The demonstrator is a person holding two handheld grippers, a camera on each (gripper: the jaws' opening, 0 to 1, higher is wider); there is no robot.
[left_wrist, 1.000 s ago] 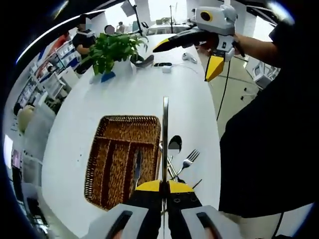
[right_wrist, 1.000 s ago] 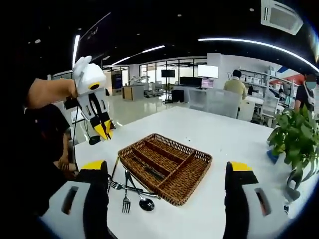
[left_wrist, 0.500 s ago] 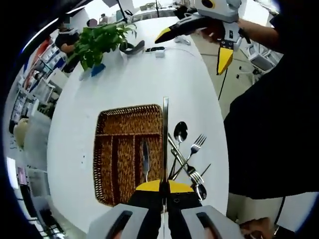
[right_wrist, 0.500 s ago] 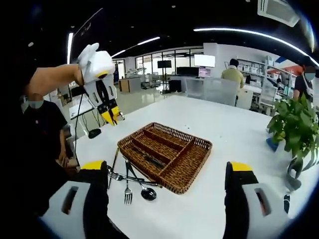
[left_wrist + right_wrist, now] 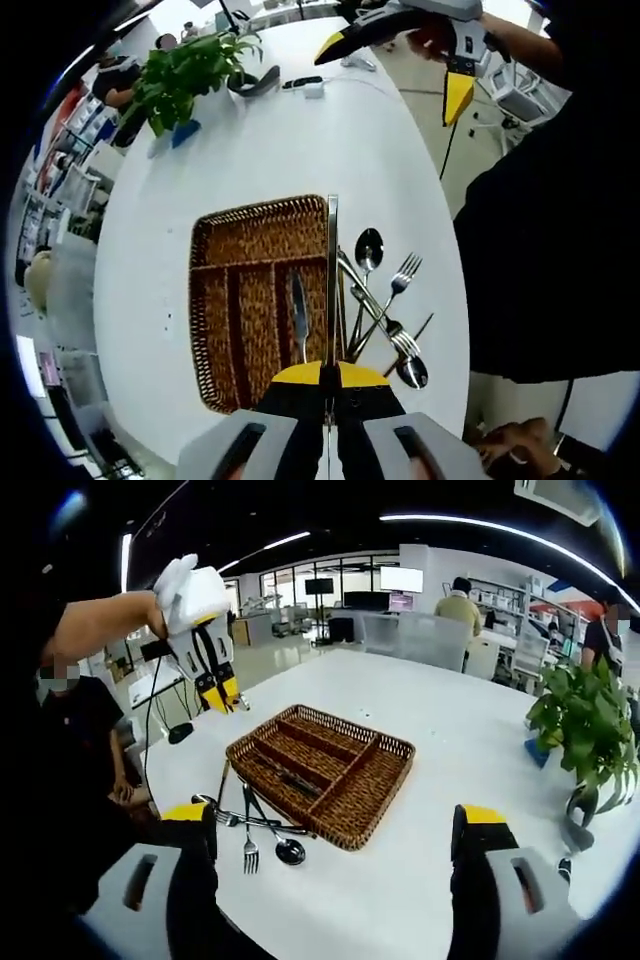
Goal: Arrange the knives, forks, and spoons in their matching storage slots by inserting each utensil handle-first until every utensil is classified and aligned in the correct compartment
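My left gripper (image 5: pixel 329 378) is shut on a thin metal utensil (image 5: pixel 331 280) seen edge-on, pointing away over the right edge of the wicker cutlery tray (image 5: pixel 215 300). One knife (image 5: pixel 298 315) lies in a tray slot. A spoon (image 5: pixel 368 246), forks (image 5: pixel 403 274) and more cutlery lie crossed on the white table right of the tray. My right gripper (image 5: pixel 335 880) is open and holds nothing, well back from the tray (image 5: pixel 375 780). The left gripper (image 5: pixel 220 692) hangs above the tray's left end, over the loose cutlery (image 5: pixel 250 842). The right gripper (image 5: pixel 395 70) is high at the far end.
A potted plant (image 5: pixel 185 75) and small items (image 5: pixel 305 85) stand at the table's far end. The table edge (image 5: pixel 455 300) runs close to the loose cutlery, with a person in dark clothes (image 5: pixel 550 250) beside it. People and desks are in the background.
The left gripper has moved up and over the tray with the utensil still held, so tray and loose cutlery show more fully. The right gripper stays open, shifted slightly.
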